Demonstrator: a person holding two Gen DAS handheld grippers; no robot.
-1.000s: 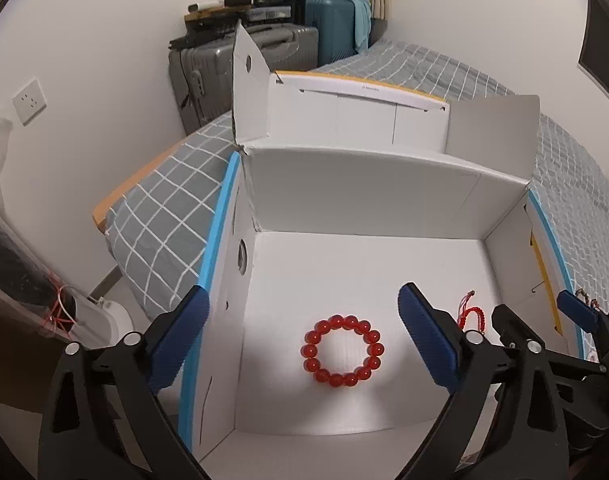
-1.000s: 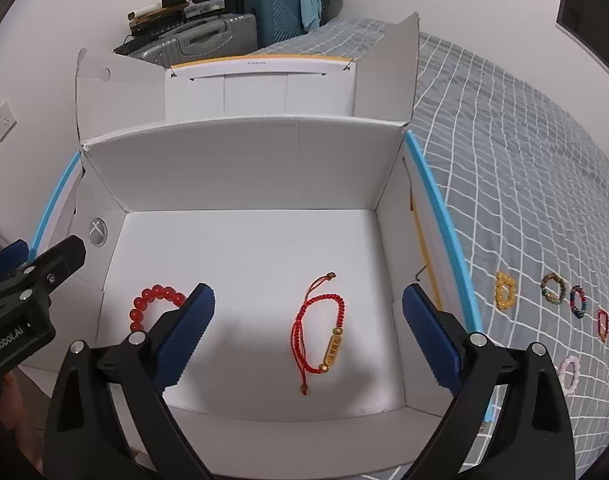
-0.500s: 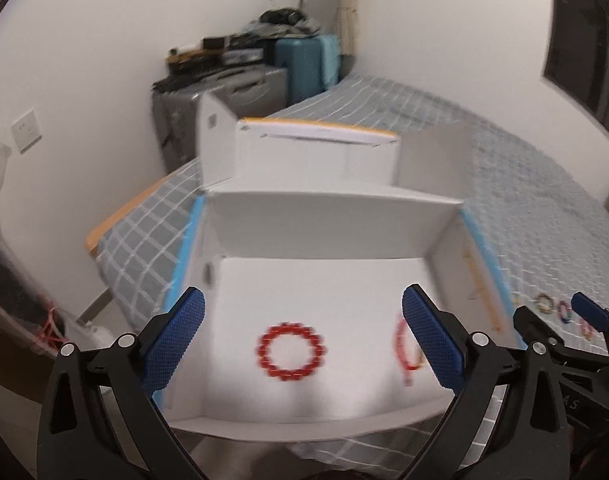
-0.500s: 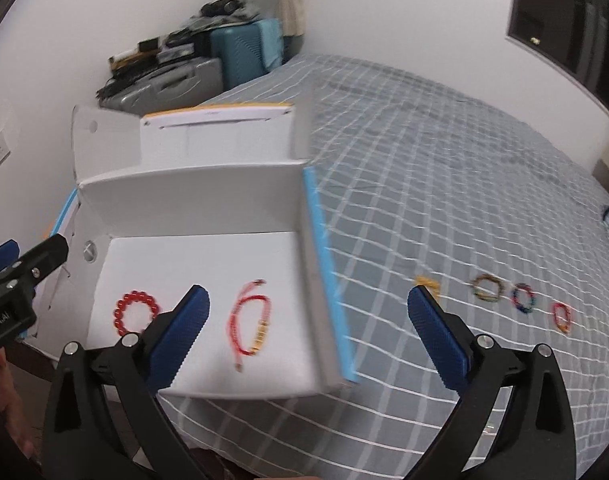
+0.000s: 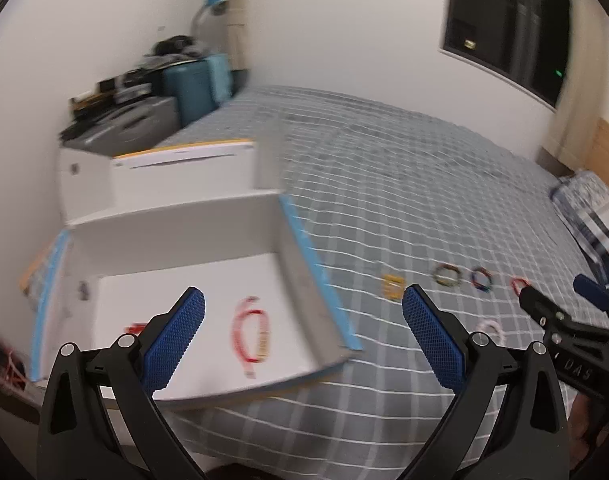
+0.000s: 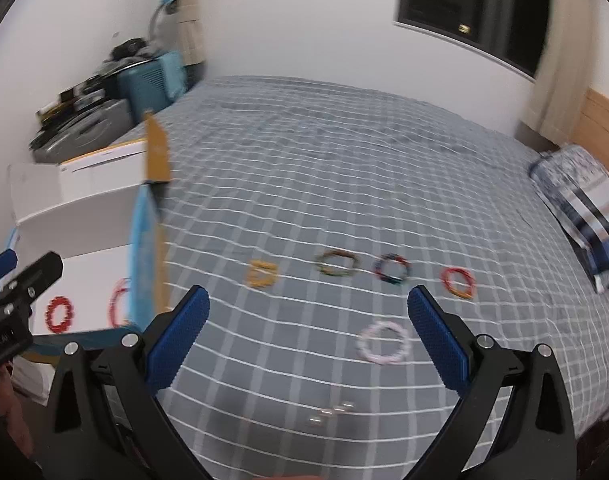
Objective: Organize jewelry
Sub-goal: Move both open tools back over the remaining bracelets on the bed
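Grey checked bedding [image 6: 344, 184] fills both views, and over it both sets of jaws stand wide apart with nothing between them: the left gripper [image 5: 302, 338] hangs above the near corner of the white box [image 5: 176, 236], the right gripper [image 6: 306, 336] above the bed itself. Nearest the right jaws lies a pale pink bracelet [image 6: 383, 342]; beyond it runs a row of a yellow piece [image 6: 260, 274], a green-brown bracelet [image 6: 336, 263], a dark multicoloured bracelet [image 6: 391, 268] and a red-orange bracelet [image 6: 458, 282]. Inside the box sit a red bead bracelet [image 6: 58, 314] and a red cord bracelet [image 5: 251, 330], so two pieces look sorted and five are left. Motion blur smears everything; some small silvery bits [image 6: 330, 414] near the bed's edge cannot be identified, and the box wall half hides the cord bracelet in the right view.
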